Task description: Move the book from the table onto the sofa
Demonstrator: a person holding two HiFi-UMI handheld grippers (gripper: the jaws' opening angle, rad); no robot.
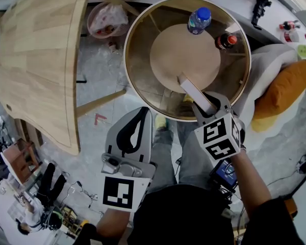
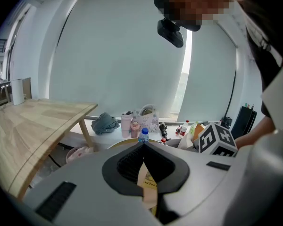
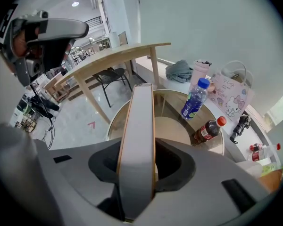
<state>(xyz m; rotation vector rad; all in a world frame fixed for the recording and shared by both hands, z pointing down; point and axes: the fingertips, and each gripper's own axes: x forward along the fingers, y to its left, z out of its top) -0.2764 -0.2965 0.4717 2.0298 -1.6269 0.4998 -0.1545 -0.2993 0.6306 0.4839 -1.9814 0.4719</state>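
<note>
- The right hand-held gripper point(image 1: 210, 105) clamps the thin grey-spined book with tan cover edges point(image 1: 193, 90), which tilts over the round glass-topped counter point(image 1: 137, 91) near its 5 o'clock rim.
- The left hand-held gripper point(image 2: 144, 147) is clenched on nothing (tips meeting), at the book's 8 o'clock.
- A blue-capped clear water bottle point(image 1: 199, 20) and a red-capped dark cola bottle point(image 1: 226, 41) stand at the counter's 12 and 2 o'clock.
- An orange cushion point(image 1: 285, 88) lies at 3 o'clock.

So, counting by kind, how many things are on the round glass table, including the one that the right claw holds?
Bottles: 2 (water bottle, cola bottle)
Books: 1 (book, gripped in the right claw)
Total: 3
</note>
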